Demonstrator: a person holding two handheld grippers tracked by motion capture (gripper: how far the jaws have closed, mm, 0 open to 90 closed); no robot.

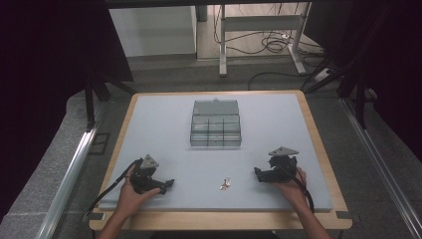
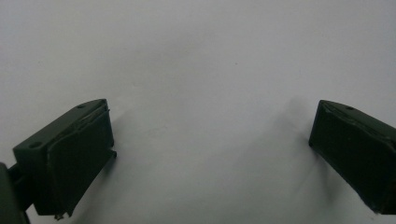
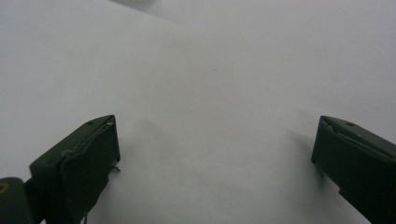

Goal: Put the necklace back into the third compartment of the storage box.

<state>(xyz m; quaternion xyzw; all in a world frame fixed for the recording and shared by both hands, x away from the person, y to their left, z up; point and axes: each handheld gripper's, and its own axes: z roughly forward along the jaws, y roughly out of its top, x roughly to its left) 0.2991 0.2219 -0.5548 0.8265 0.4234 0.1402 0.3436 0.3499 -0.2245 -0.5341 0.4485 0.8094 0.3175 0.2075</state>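
Both tongs wide, empty, resting on pale grey tabletop (image 1: 164, 129).
Small metallic bits (image 1: 225, 184) between left tongs (image 1: 168, 185) and right tongs (image 1: 258, 173); careless sweep could scatter them.

The mat (image 1: 164, 124) is pale grey-blue on a light wooden table (image 1: 326, 149). The box (image 1: 215, 124) is clear grey, both grippers (image 1: 168, 185) (image 1: 258, 173) black, with grey plates (image 1: 283, 150).
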